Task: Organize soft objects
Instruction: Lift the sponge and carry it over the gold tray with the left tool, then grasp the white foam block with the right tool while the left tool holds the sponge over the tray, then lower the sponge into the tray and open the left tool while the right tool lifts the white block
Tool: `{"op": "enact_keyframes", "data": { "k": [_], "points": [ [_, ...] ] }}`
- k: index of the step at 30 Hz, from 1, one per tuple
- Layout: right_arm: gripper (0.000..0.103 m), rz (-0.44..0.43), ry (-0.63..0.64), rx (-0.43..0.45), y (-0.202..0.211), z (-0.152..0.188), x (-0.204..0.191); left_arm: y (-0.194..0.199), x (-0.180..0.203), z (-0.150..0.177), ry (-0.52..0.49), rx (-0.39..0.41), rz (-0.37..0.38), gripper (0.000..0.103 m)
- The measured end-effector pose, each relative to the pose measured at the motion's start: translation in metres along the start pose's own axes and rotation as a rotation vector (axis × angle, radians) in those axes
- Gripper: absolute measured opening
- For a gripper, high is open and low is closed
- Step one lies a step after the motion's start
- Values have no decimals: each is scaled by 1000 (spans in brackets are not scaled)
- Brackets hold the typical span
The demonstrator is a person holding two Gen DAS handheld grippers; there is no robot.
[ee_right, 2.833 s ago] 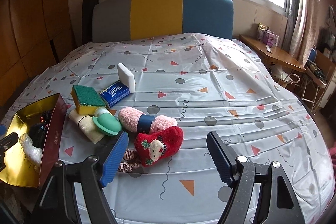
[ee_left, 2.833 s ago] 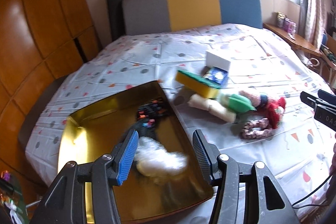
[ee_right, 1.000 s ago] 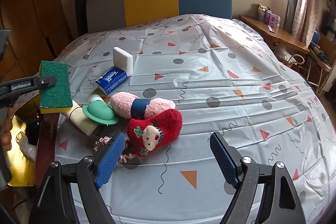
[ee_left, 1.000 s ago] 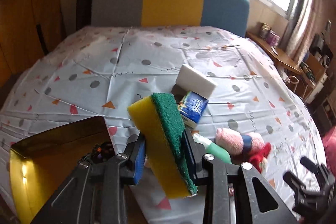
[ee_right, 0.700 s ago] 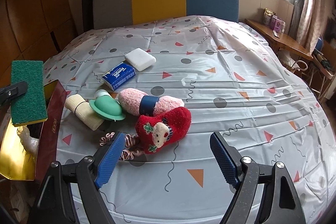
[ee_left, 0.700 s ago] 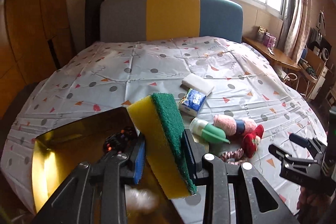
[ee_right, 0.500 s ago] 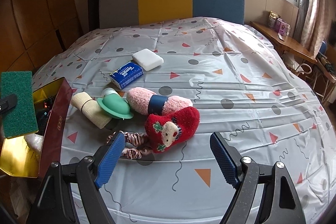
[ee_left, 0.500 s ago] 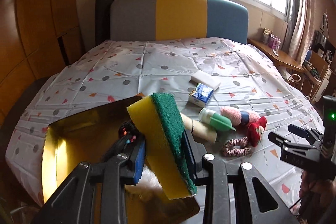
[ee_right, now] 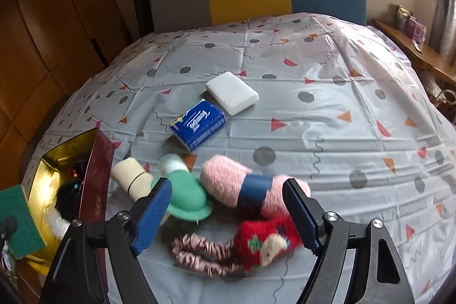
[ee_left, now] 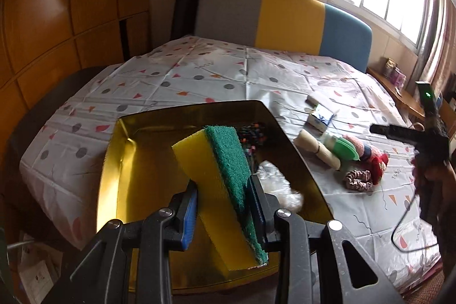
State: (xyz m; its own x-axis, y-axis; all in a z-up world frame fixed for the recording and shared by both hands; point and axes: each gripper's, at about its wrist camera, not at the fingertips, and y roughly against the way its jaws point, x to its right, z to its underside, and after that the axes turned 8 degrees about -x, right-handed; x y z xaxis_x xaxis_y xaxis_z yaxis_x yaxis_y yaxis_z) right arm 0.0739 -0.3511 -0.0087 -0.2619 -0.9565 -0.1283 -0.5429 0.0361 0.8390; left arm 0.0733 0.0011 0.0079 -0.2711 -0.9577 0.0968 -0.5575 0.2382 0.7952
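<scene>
My left gripper (ee_left: 223, 207) is shut on a yellow sponge with a green scouring face (ee_left: 219, 190) and holds it over the gold tray (ee_left: 136, 161). The sponge also shows at the left edge of the right wrist view (ee_right: 17, 221). The tray holds a dark beaded item (ee_left: 250, 133) and a white fluffy item (ee_left: 278, 184). My right gripper (ee_right: 228, 210) is open and empty above a pink rolled sock with a blue band (ee_right: 245, 187), a red plush sock (ee_right: 268, 244), a pink scrunchie (ee_right: 202, 252) and a green cap-shaped item (ee_right: 186, 198).
A beige roll (ee_right: 131, 178), a blue tissue pack (ee_right: 198, 123) and a white sponge block (ee_right: 232, 91) lie on the patterned bed cover (ee_right: 342, 118). The tray (ee_right: 94, 184) sits at the bed's left edge. A headboard stands behind, wood panels on the left, a shelf on the right.
My left gripper has carried the sponge left, over the gold tray. My right gripper has moved forward and down over the socks and scrunchie, still open.
</scene>
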Motion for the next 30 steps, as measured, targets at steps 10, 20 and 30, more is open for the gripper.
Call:
{"op": "enact_keyframes", "data": {
  "k": [10, 20, 30],
  "points": [
    [81, 96, 70, -141, -104, -126, -10, -13, -30, -5, 84, -38, 12, 32],
    [81, 223, 189, -287, -185, -160, -29, -34, -46, -13, 123, -75, 12, 32],
    [20, 240, 57, -282, -166, -165, 26, -39, -56, -26, 152, -69, 9, 33]
  ]
}}
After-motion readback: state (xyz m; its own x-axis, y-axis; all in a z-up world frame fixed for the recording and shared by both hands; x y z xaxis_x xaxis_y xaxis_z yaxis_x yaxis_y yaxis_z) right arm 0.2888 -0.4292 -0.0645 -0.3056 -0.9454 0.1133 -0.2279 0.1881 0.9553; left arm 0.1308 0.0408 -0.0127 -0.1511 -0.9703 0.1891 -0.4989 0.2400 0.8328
